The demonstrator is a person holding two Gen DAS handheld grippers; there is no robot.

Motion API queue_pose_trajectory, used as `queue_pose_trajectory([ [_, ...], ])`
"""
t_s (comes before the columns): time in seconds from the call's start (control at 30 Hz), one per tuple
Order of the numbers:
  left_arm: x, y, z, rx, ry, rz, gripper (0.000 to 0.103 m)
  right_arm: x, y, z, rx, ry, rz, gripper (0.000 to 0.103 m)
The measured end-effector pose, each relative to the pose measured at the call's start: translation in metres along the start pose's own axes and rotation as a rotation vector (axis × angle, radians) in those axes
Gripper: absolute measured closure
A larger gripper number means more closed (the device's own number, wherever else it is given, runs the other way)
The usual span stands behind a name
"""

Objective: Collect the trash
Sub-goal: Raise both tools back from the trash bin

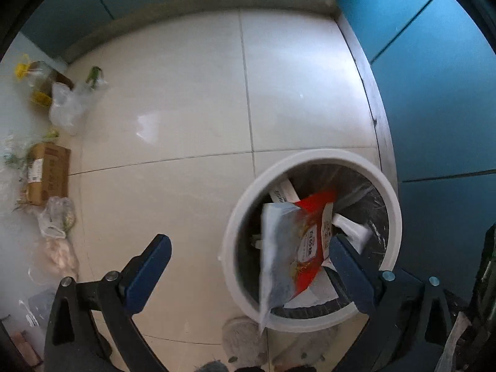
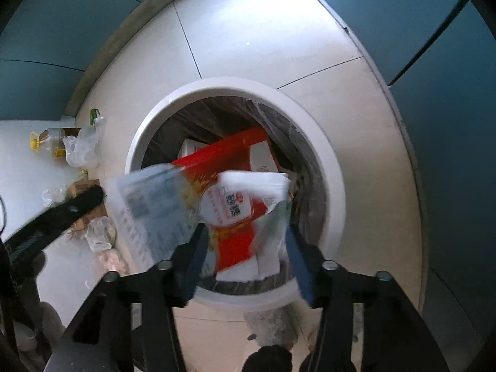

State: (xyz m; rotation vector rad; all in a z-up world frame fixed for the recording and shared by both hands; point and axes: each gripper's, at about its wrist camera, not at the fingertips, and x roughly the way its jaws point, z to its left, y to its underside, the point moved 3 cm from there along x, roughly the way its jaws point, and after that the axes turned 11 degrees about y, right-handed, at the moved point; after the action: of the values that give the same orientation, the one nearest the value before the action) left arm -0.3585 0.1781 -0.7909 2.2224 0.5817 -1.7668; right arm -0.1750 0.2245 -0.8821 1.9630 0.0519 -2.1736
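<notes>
While the wrapper [image 2: 235, 204] hangs over the bin [image 2: 328, 161], the right gripper [image 2: 245, 248] looks spread, so it's probably released; the left gripper [image 1: 248, 266] gapes empty; best clear the rim before leaving.

Looks like home, probably kitchen corner or utility area. Floor [image 1: 186, 108] of large pale glossy tiles with thin grout lines. Walls [image 1: 434, 93] are smooth teal panels, grey skirting at base. White round bin [image 2: 328, 161] with clear liner stands near wall. Household leftovers lie along floor edge: oil bottle [image 2: 51, 141] with yellow handle, plastic bags [image 1: 66, 105], cardboard box [image 1: 48, 172], some vegetable scraps [image 1: 94, 74].
</notes>
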Motion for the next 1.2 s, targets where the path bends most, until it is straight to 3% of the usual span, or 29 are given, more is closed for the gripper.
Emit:
queue_pose_trajectory([
  [0.07, -0.014, 0.004, 0.001, -0.004, -0.019, -0.007, 0.0, -0.015, 0.006, -0.001, -0.014, 0.005, -0.011, 0.032],
  [0.2, -0.053, 0.019, -0.005, 0.006, -0.073, -0.043, 0.0, -0.057, 0.02, -0.002, -0.074, 0.094, -0.058, 0.0],
  [0.4, -0.137, 0.046, -0.031, 0.003, -0.11, -0.107, 0.0, -0.143, 0.044, 0.004, -0.133, 0.193, -0.142, 0.0],
  [0.6, -0.244, 0.082, -0.056, -0.018, -0.12, -0.166, 0.0, -0.266, 0.085, 0.012, -0.201, 0.246, -0.236, 0.0],
  [0.87, -0.381, 0.133, -0.087, -0.045, -0.114, -0.257, 0.0, -0.423, 0.15, 0.02, -0.244, 0.227, -0.321, 0.0],
  [1.2, -0.527, 0.194, -0.123, 0.017, -0.019, -0.365, 0.0, -0.606, 0.244, 0.015, -0.232, 0.14, -0.426, 0.0],
])
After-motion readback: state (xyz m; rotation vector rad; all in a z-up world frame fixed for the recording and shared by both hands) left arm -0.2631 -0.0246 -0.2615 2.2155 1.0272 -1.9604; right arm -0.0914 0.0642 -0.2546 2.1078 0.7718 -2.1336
